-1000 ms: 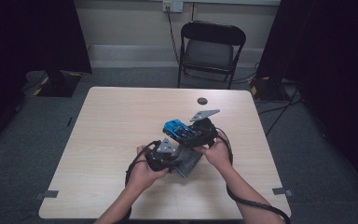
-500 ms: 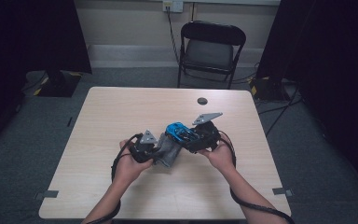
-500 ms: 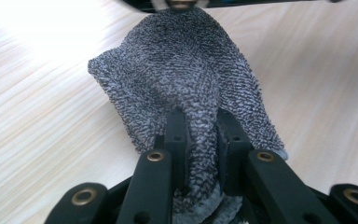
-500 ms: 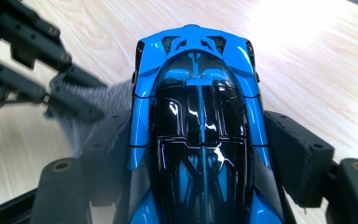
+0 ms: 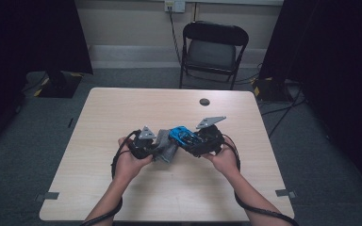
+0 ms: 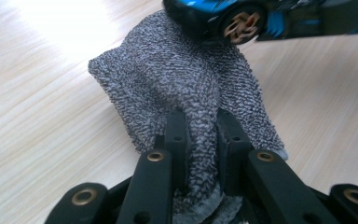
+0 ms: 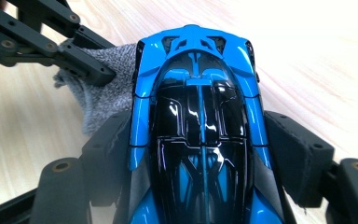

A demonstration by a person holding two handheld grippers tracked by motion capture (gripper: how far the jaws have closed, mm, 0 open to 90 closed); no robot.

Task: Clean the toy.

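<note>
Pale wood worktop [image 5: 122,188], middle: the left gripper [image 5: 156,147], jaws pinching the grey cloth [image 6: 177,88], had drawn it left off the blue toy car [image 7: 198,126], clamped in the right gripper [image 5: 188,141]; wiping looked underway.

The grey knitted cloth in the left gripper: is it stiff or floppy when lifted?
Probably floppy: the grey knitted cloth bunches and folds between the left gripper pads. Its rough weave likely resists slipping. It looks light.
</note>
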